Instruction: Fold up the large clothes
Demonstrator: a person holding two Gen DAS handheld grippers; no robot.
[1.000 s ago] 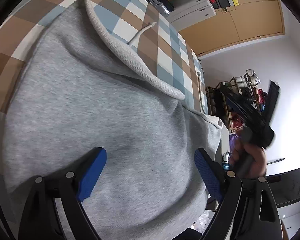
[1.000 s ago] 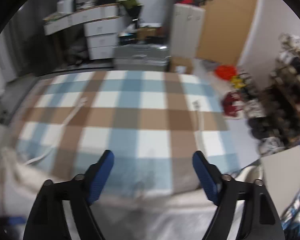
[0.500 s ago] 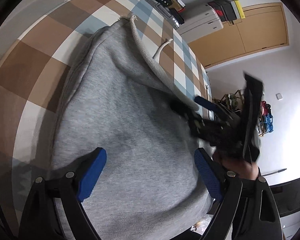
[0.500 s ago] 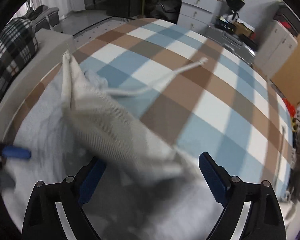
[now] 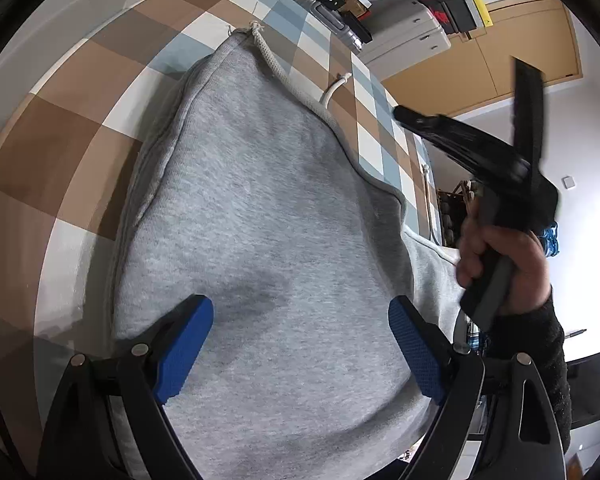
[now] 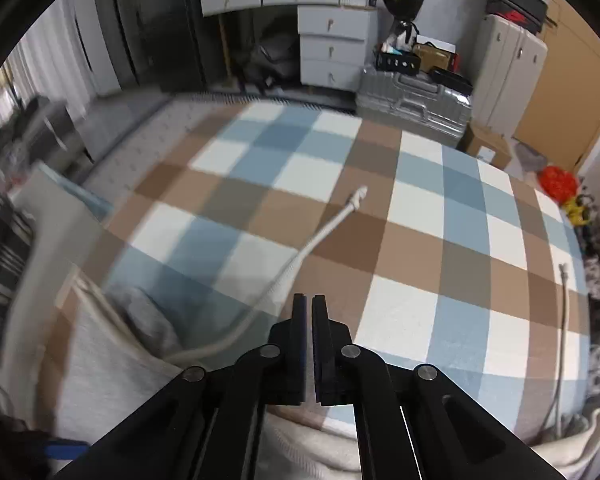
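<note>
Silver suitcase [image 6: 414, 102] beside white drawers [image 6: 332, 46]

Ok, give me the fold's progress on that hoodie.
Done: the grey hoodie lies bunched on the checked bed, no neat fold visible. In hand: nothing; the left gripper hovers open over it, the right gripper is shut and empty. Left: the folding itself, and tucking the drawstring.

A bed covered by a checked blanket [image 6: 420, 248] of brown, blue and white fills the centre. White drawers [image 6: 332, 46] stand at upper centre, a silver suitcase [image 6: 414, 106] beside them, wooden wardrobe doors [image 6: 572, 92] at upper right, and a dark cabinet [image 6: 160, 32] at upper left.
</note>
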